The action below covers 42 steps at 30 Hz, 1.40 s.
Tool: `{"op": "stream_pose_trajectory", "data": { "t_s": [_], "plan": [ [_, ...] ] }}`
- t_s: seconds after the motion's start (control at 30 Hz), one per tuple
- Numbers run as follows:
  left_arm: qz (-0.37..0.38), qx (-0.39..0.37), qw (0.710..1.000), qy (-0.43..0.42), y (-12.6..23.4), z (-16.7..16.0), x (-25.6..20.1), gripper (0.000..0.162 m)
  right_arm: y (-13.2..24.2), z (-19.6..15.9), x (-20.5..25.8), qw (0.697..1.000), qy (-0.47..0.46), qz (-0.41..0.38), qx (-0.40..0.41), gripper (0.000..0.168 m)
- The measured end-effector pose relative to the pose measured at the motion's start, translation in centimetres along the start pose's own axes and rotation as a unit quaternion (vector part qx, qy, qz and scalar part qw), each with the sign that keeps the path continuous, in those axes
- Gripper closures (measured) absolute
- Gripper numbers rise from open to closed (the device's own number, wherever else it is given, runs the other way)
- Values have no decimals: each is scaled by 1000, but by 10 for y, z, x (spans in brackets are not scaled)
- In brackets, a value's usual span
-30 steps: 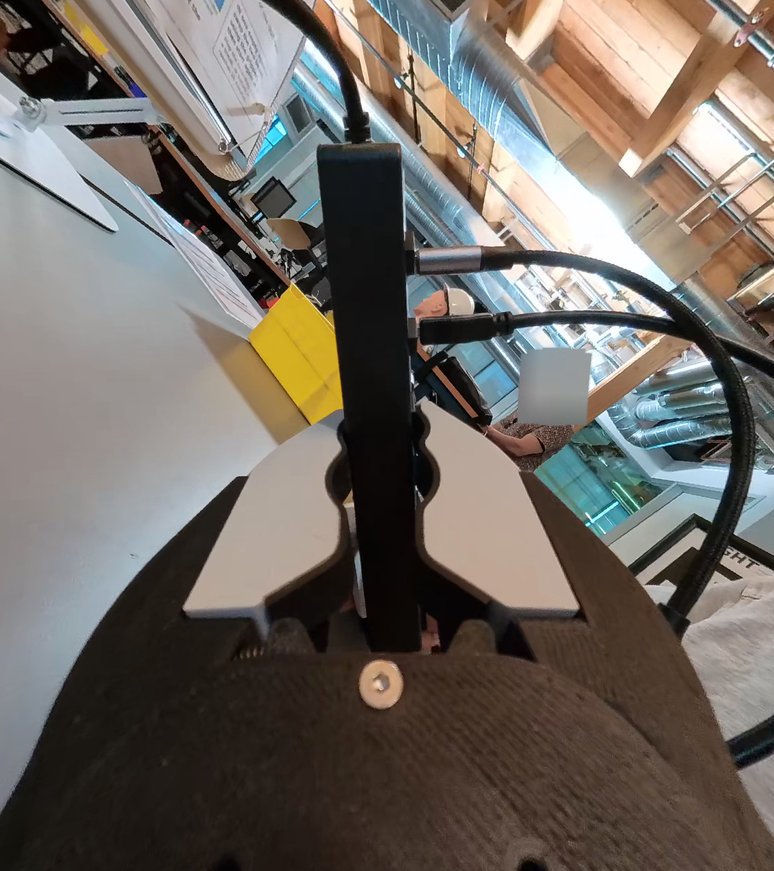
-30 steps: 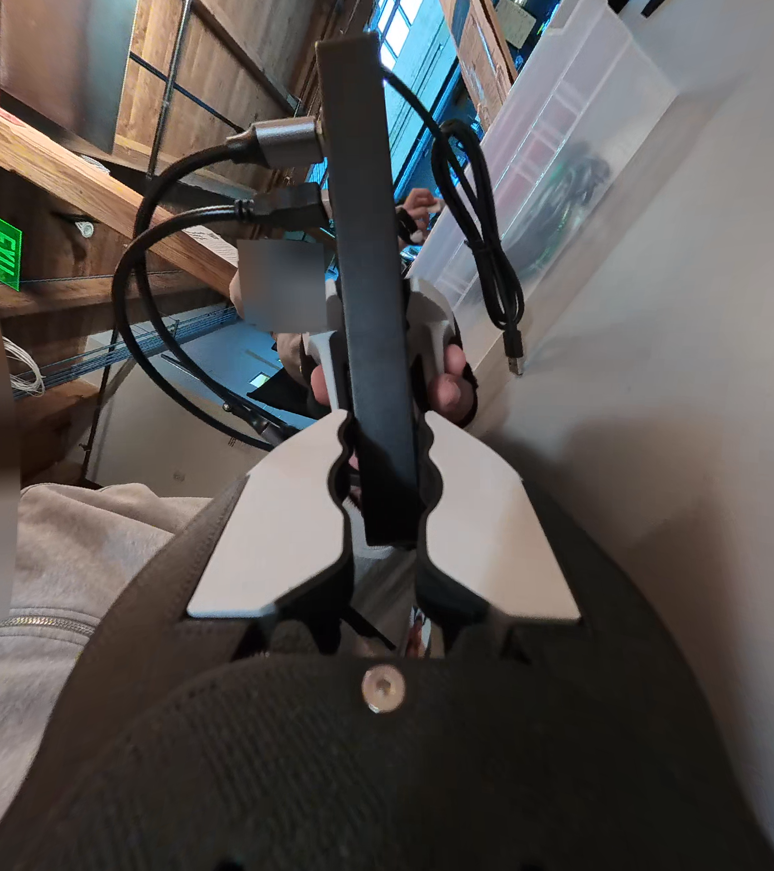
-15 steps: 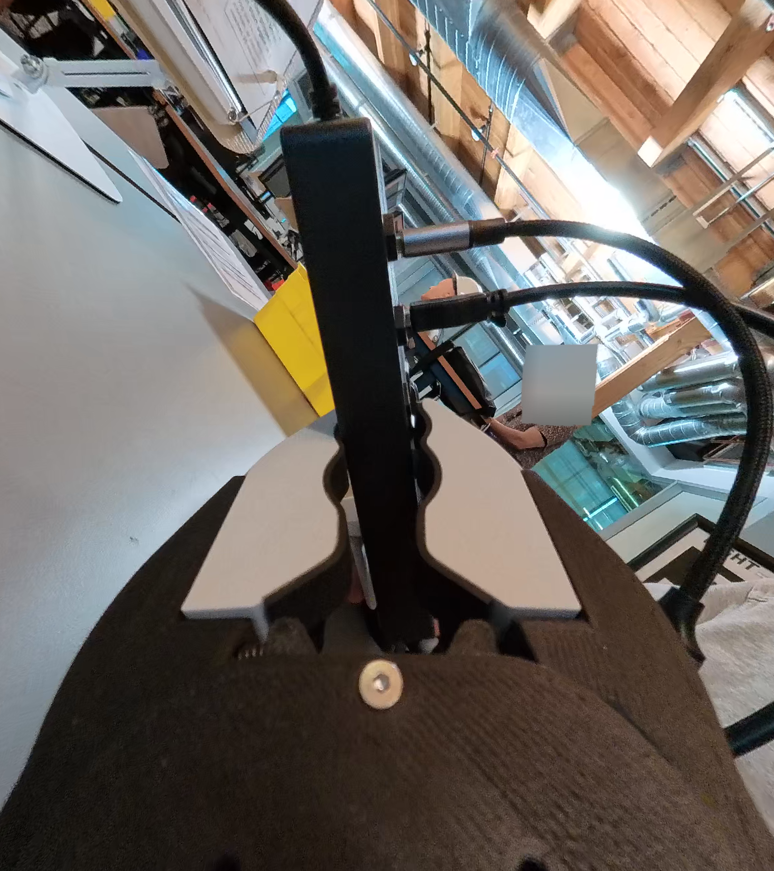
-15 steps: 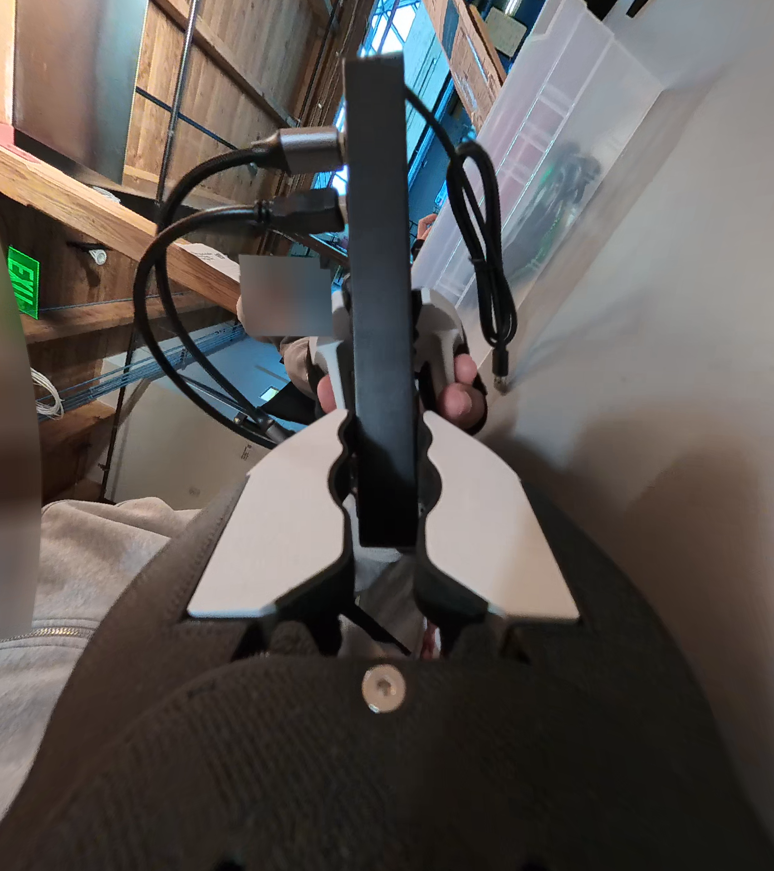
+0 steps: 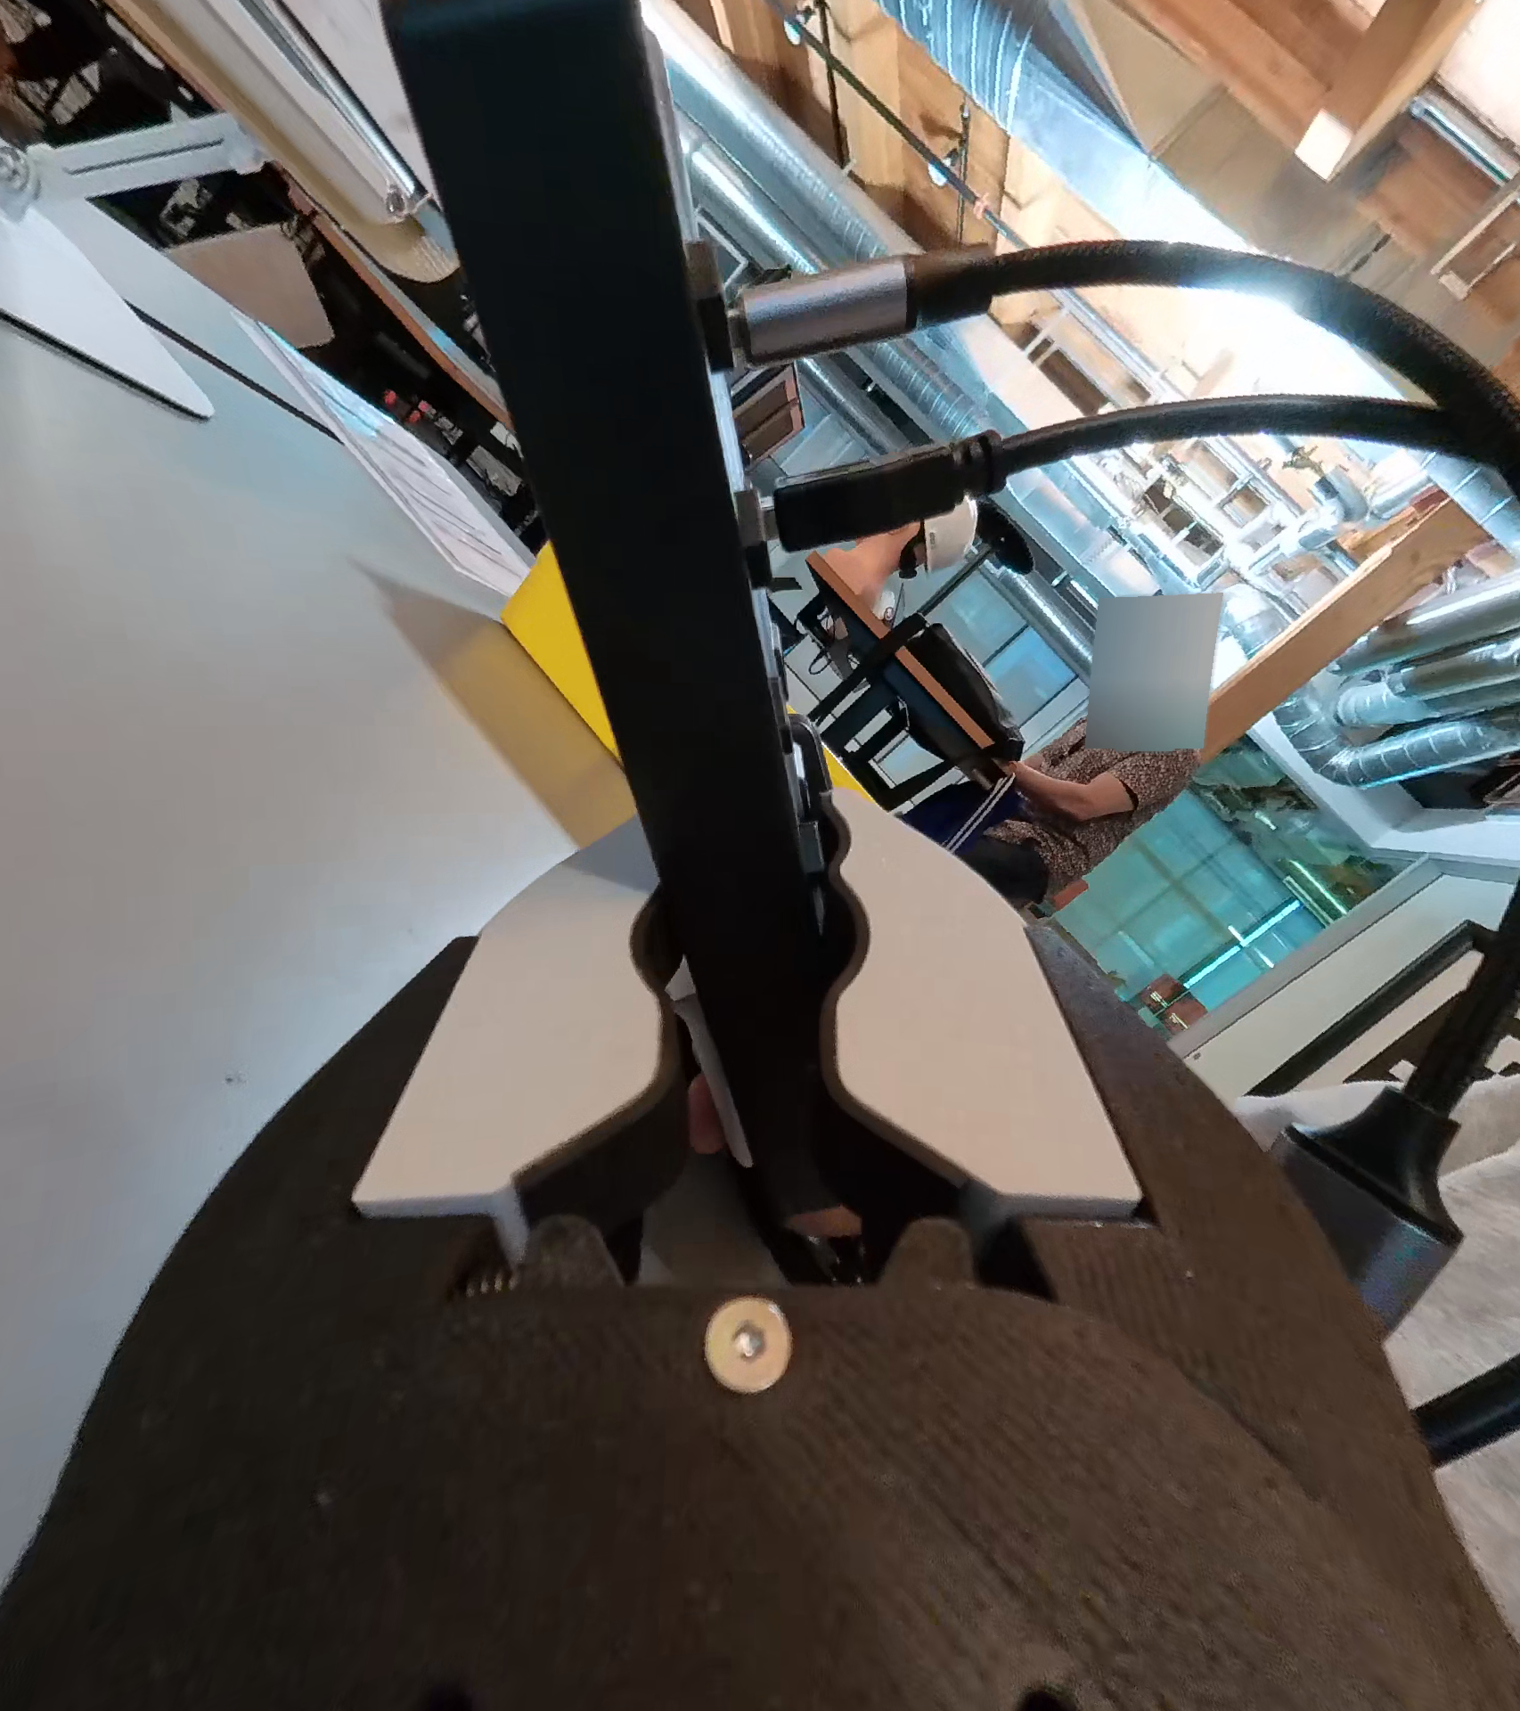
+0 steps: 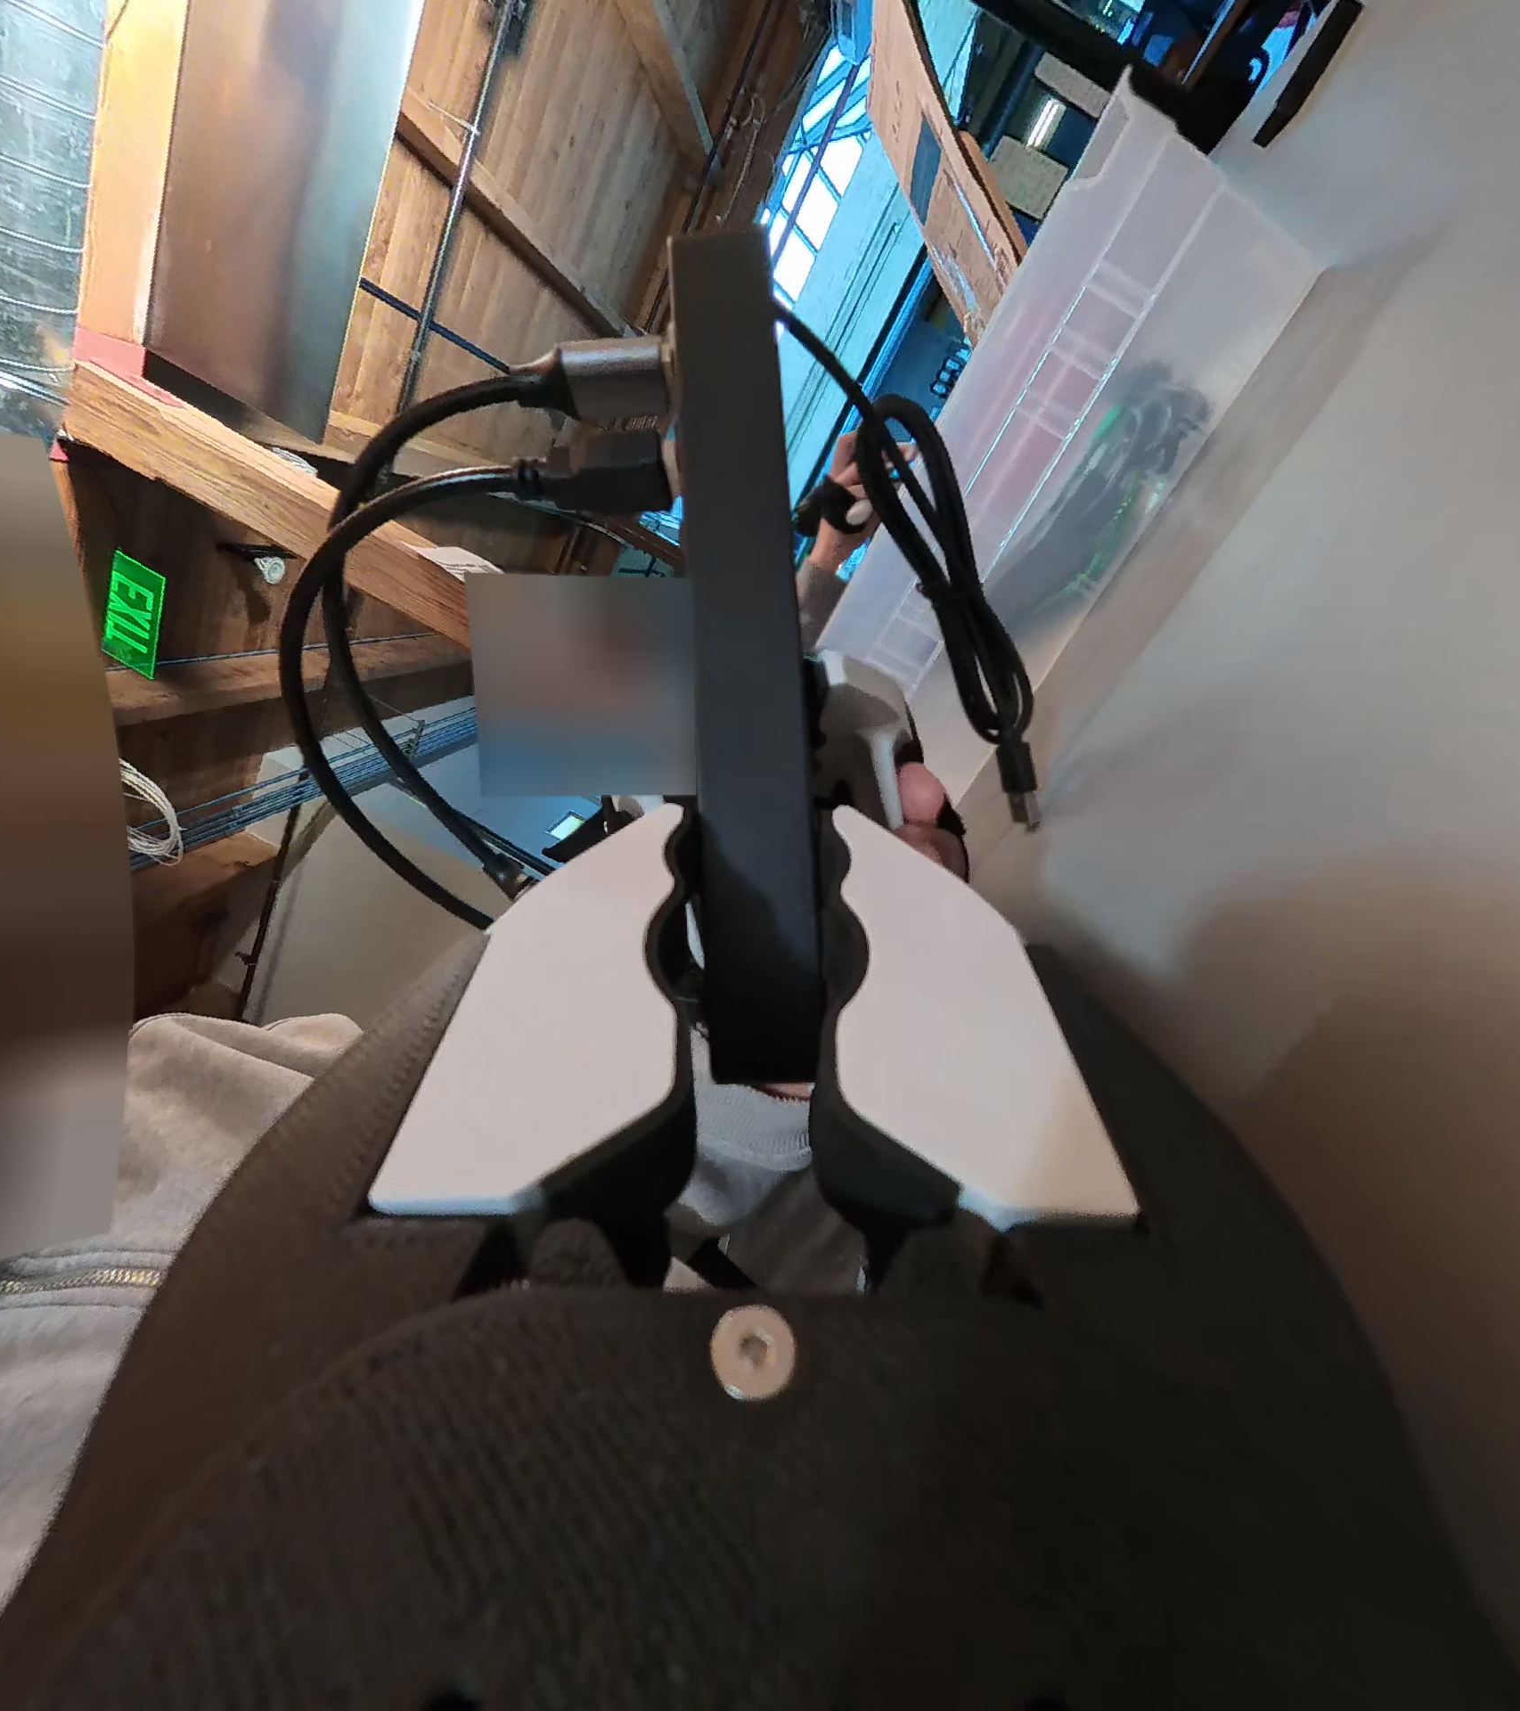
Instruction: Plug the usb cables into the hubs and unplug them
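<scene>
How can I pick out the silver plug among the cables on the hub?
Find the black hub, the long dark bar clamped upright in the left hand-held gripper. Two plugs stick out of its side. The silver plug is the one farther from the gripper; its metal-grey shell sets it apart from the black plug beside it.

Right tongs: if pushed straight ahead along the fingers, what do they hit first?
Probably the left tongs, which grip the far end of the same black hub that the right tongs are shut on. The hub bridges the two, so it would push into them. Depth is unclear.
</scene>
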<state>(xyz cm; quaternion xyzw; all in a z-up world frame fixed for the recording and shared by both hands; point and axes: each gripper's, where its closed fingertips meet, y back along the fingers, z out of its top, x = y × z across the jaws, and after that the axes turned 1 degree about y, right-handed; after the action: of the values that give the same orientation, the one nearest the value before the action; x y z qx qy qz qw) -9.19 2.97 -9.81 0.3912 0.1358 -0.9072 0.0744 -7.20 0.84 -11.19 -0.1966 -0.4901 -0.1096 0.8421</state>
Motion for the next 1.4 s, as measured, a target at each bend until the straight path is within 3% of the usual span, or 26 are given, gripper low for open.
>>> {"op": "stream_pose_trajectory", "data": {
  "t_s": [0.7,0.97,1.4],
  "plan": [
    [-1,-20,1000,14,5,8,1,136,-7,-14,-3,998,46,-23,43,143],
    [10,-11,1000,-21,4,9,-1,136,-5,-12,-4,997,52,-37,53,140],
    [50,-7,998,-42,10,14,16,136,43,54,-22,971,166,-173,-22,148]
  ]
}}
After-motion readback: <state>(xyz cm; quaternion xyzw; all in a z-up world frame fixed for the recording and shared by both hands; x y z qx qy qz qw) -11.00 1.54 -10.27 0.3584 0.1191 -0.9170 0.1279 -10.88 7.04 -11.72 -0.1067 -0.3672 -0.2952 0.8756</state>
